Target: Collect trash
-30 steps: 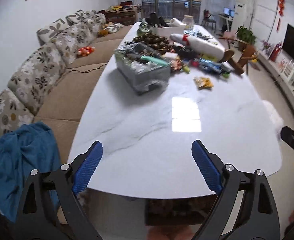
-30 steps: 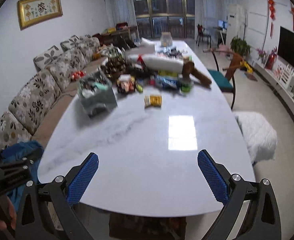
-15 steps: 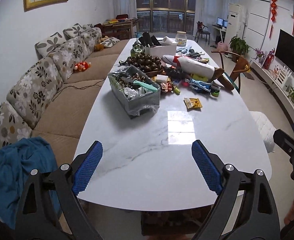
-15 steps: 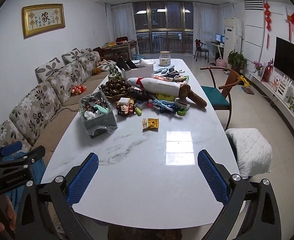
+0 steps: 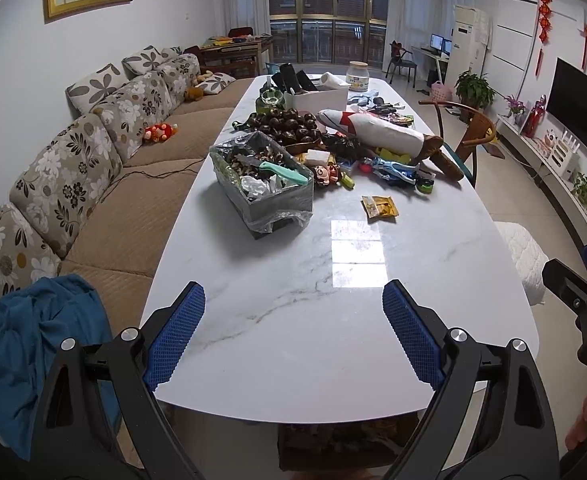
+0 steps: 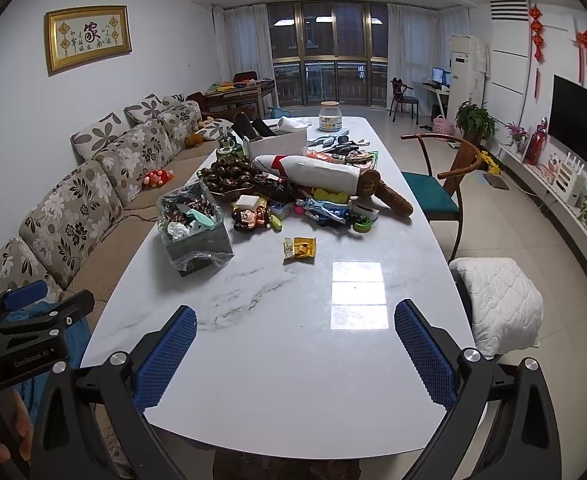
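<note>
L claw [image 5: 293, 338]: jaws wide apart, nothing in them; hovers over near end of table [image 5: 333, 320], well short of clutter.
R claw [image 6: 295, 354]: jaws wide apart too, empty; also at near end, over bare marble.
Bin [image 5: 269, 196]: lined w/ clear plastic, sits left-centre on table, just in front of the pile. Already holds scraps: crumpled foil/paper, dark shells by the look, plus a teal-handled knife [image 5: 283, 171] lying across the top.
Wrapper [image 6: 300, 249]: yellow snack pack, flat on marble, alone, right of bin and apart from it, nearest loose bit to the claws. Prob. next target.
Pile [image 6: 293, 196]: mid-table mix: dark chestnut-like heap, white plush [image 6: 321, 172], small doll, green tape roll, packets. Can't tell which bits are trash vs. keepers.
Far end: white box [image 6: 281, 144], jar [image 6: 330, 117], misc. small stuff, too small to sort.
Done so far: judging by bin contents, some trash already in.
Left: wrapper at min.; likely more packets in pile. Task looks early-to-mid, not near finish.
Next needs: reach fwd past bare stretch, pinch flat wrapper by an edge (thin, may slide on slick marble), carry left to bin.
Risk: knife in bin, so mind the drop.
</note>
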The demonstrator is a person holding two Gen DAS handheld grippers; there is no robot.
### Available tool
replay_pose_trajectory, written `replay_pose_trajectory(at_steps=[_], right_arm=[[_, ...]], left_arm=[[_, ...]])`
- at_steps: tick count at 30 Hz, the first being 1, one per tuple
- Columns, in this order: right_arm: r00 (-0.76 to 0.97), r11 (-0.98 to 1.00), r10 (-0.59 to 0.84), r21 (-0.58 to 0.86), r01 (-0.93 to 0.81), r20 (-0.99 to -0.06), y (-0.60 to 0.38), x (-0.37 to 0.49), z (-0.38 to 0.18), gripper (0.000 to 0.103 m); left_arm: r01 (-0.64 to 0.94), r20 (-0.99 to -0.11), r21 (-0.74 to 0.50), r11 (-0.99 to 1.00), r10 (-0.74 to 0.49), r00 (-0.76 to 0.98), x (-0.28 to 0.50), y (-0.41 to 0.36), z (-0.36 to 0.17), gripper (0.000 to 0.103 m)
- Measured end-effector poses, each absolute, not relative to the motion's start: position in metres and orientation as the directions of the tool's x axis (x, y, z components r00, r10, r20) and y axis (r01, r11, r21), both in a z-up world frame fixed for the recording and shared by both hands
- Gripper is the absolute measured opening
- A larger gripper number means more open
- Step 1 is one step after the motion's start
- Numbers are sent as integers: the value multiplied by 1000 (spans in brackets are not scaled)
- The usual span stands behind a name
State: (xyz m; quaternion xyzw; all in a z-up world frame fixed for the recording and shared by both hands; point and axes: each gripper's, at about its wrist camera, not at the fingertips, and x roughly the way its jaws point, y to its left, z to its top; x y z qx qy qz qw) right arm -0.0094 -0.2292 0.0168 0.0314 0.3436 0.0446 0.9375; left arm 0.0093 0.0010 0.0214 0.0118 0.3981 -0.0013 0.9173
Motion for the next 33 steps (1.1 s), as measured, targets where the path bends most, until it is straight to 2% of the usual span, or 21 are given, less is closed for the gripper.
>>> replay_pose_trajectory(at_steps=[33], right_arm=[[750,994,108,80,-74,-653,-234,-13,19,98]], left_arm=[[15,-740,27,1000,9,673,9,5,24,88]])
